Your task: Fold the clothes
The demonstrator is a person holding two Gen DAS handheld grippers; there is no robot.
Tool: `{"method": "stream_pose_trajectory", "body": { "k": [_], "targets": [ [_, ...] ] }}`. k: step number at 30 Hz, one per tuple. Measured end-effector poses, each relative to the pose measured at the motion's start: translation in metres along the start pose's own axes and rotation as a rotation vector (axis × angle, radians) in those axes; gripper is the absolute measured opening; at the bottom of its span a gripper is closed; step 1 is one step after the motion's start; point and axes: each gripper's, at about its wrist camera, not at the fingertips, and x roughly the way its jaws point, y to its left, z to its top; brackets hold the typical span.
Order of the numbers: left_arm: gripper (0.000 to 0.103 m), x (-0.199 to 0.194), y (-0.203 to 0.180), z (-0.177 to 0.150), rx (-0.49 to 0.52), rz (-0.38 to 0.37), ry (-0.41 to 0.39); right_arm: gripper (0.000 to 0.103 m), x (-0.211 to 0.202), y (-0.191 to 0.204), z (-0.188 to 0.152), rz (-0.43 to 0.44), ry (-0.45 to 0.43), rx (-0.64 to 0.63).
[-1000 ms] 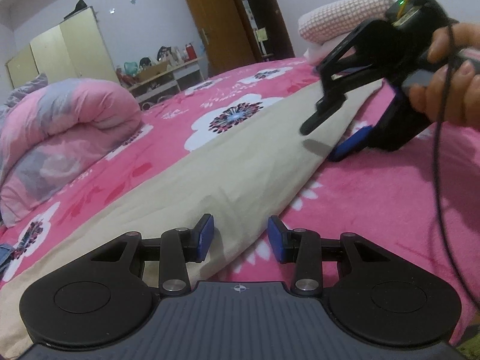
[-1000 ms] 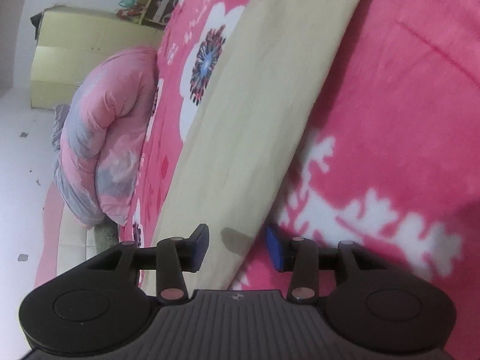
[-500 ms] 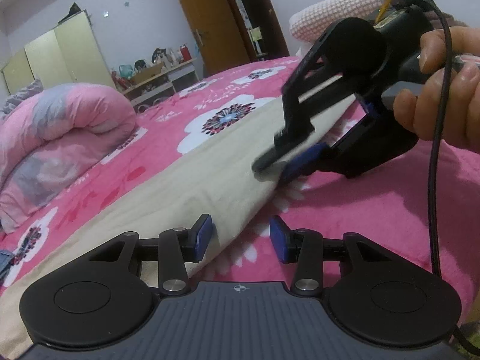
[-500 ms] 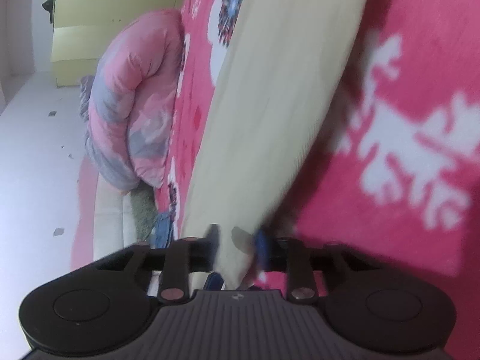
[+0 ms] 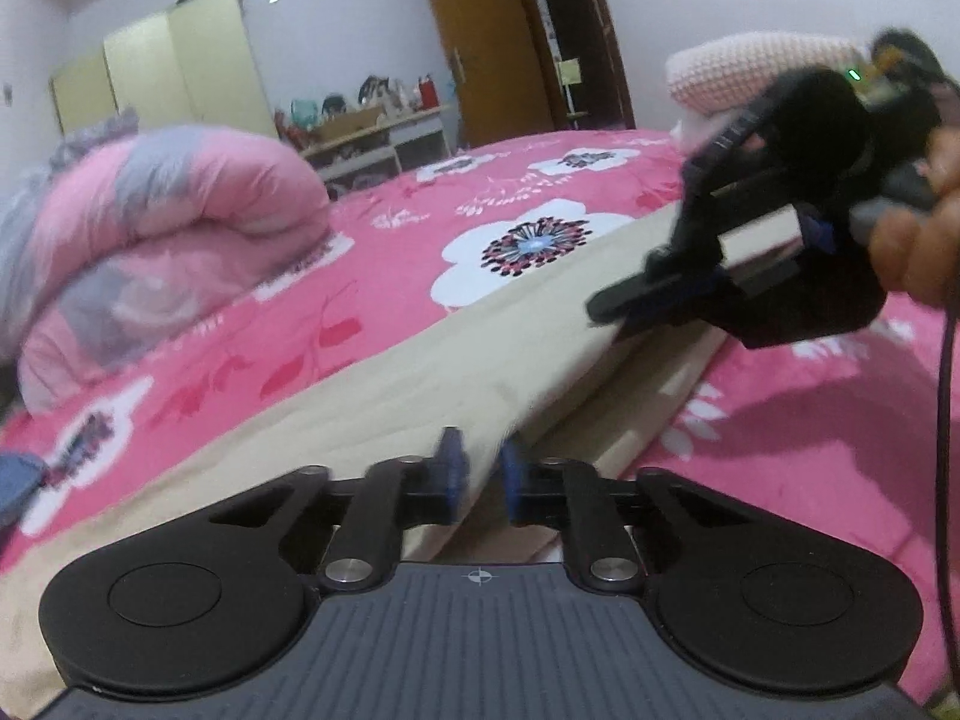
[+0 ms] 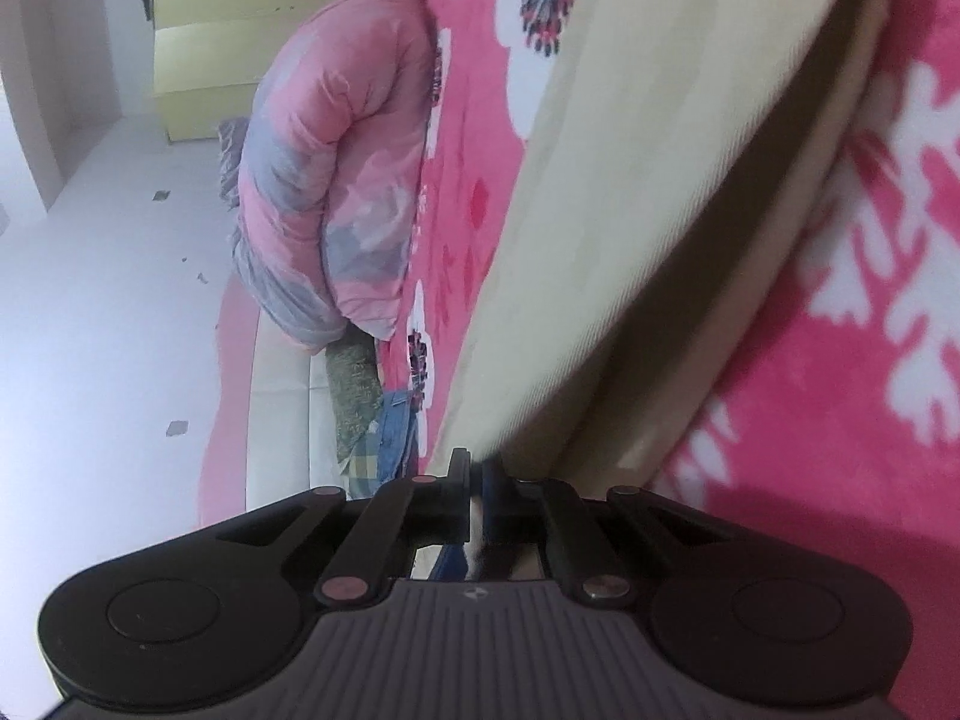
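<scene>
A long beige garment (image 5: 384,384) lies across the pink flowered bedspread (image 5: 384,252). My left gripper (image 5: 480,471) is shut on the garment's near edge, and the top layer there is lifted off a lower layer. Further right, my right gripper (image 5: 654,300) is held in a hand (image 5: 918,240) and pinches the same edge, raised above the bed. In the right wrist view the right gripper (image 6: 476,495) is shut on the beige garment (image 6: 600,210), whose upper layer hangs above the lower one.
A rolled pink and grey quilt (image 5: 156,228) lies at the left of the bed. A knitted pink pillow (image 5: 762,66) is at the far right. Behind stand a yellow wardrobe (image 5: 174,78), a cluttered desk (image 5: 372,126) and a wooden door (image 5: 480,36). Blue cloth (image 6: 396,426) lies at the bed's end.
Both grippers have gone from open to shut on the garment's edge. The right gripper has lifted its part of the edge, and the top layer has come off the lower one.
</scene>
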Motion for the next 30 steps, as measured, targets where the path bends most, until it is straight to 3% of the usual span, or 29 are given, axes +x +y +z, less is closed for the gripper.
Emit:
{"method": "stream_pose_trajectory", "body": {
  "k": [4, 6, 11, 17, 21, 25, 30],
  "targets": [
    [0.008, 0.004, 0.029, 0.008, -0.116, -0.091, 0.01, 0.007, -0.001, 0.013, -0.005, -0.086, 0.033, -0.195],
    [0.006, 0.008, 0.042, 0.012, -0.153, -0.132, 0.022, 0.014, -0.002, 0.028, -0.018, -0.169, 0.047, -0.398],
    [0.005, 0.02, 0.066, 0.023, -0.189, -0.235, 0.073, 0.014, 0.025, 0.064, -0.079, -0.396, 0.086, -1.022],
    [0.005, 0.03, 0.084, 0.028, -0.231, -0.318, 0.12, 0.016, 0.065, 0.077, -0.144, -0.427, 0.134, -1.559],
    [0.004, 0.032, 0.09, 0.029, -0.252, -0.328, 0.127, 0.026, 0.089, 0.068, -0.178, -0.449, 0.198, -1.818],
    [0.004, 0.033, 0.091, 0.031, -0.243, -0.331, 0.13, 0.028, 0.108, 0.057, -0.203, -0.466, 0.222, -2.01],
    [0.004, 0.036, 0.094, 0.032, -0.24, -0.327, 0.13, 0.025, 0.12, 0.053, -0.213, -0.471, 0.218, -2.109]
  ]
}}
